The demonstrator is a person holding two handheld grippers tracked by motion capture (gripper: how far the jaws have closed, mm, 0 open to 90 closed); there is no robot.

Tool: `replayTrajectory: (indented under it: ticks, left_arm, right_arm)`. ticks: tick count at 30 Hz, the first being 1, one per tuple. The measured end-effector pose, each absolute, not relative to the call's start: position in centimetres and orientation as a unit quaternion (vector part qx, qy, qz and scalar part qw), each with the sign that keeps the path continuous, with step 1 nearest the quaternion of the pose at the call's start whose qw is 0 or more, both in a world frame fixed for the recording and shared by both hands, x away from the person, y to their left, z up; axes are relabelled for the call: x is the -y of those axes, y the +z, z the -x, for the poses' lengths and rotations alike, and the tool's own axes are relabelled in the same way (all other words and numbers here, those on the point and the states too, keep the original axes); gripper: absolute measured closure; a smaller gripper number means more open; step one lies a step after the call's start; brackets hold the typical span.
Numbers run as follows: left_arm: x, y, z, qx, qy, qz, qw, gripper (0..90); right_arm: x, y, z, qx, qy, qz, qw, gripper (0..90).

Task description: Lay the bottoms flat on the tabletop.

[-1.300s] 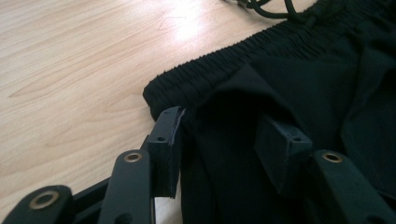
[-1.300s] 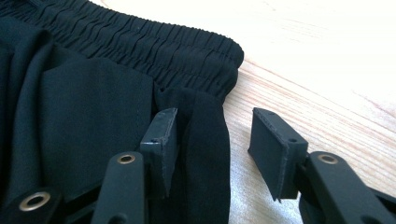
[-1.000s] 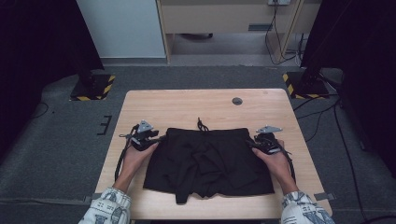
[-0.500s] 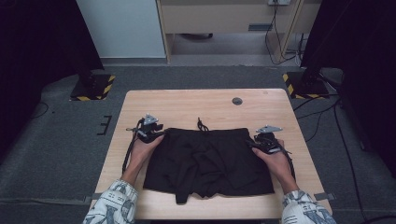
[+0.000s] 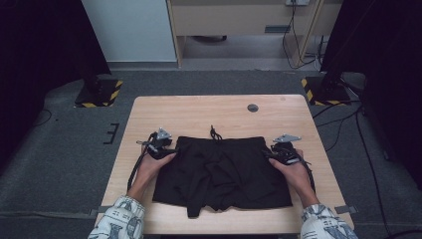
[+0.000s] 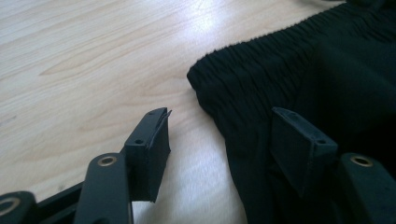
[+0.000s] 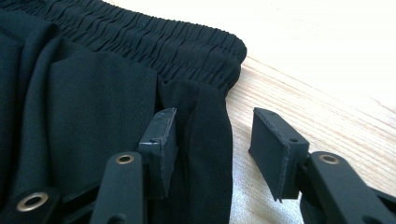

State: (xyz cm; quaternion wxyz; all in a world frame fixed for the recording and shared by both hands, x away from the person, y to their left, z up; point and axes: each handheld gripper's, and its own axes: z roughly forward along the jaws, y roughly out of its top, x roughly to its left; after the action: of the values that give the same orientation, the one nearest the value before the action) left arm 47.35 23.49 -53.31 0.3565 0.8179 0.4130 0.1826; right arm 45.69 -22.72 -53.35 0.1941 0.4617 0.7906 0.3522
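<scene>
Black shorts [image 5: 221, 172] lie flat mid-table, hems toward the near edge; soft, light, limp fabric, will sag; grip the elastic waistband [image 6: 261, 70] corners; my left gripper [image 6: 224, 140] has just been opening, side edge between jaws, unpinched; right gripper [image 7: 210, 140] likewise half open, holding nothing.

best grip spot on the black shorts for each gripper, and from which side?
Probably the waistband corners. The black shorts lie flat on the table, waistband away from the person. The left gripper, jaws just opened, and the right gripper each straddle a side edge there: come in from outside, level with the tabletop.
</scene>
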Motion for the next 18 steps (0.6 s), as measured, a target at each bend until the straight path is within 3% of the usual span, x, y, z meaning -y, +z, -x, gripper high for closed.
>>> replayTrajectory:
  ticks: [5, 6, 8, 11, 14, 18]
  left_arm:
    - [-23.7, -53.1, -46.5, -0.407, 0.177, -0.823, 0.356, 45.6]
    - [-23.3, -52.9, -46.2, -0.397, 0.17, -0.83, 0.354, 56.9]
    - [-22.9, -52.7, -46.2, -0.397, 0.167, -0.835, 0.344, 66.8]
    - [-22.7, -52.5, -46.2, -0.398, 0.162, -0.838, 0.336, 72.6]
    - [-22.6, -52.4, -46.0, -0.396, 0.161, -0.84, 0.333, 84.5]
    - [-22.7, -51.9, -45.9, -0.4, 0.165, -0.836, 0.337, 88.4]
  right_arm:
    - [22.7, -53.4, -45.6, -0.789, 0.354, -0.463, 0.194, 51.2]
    - [22.7, -53.3, -45.6, -0.79, 0.353, -0.462, 0.192, 53.3]
    - [22.6, -53.2, -45.6, -0.794, 0.353, -0.458, 0.188, 61.2]
    - [22.4, -53.1, -45.6, -0.794, 0.356, -0.46, 0.177, 71.9]
    - [22.6, -53.1, -45.7, -0.786, 0.367, -0.472, 0.16, 87.3]
    - [22.9, -53.1, -45.7, -0.776, 0.385, -0.475, 0.154, 89.3]
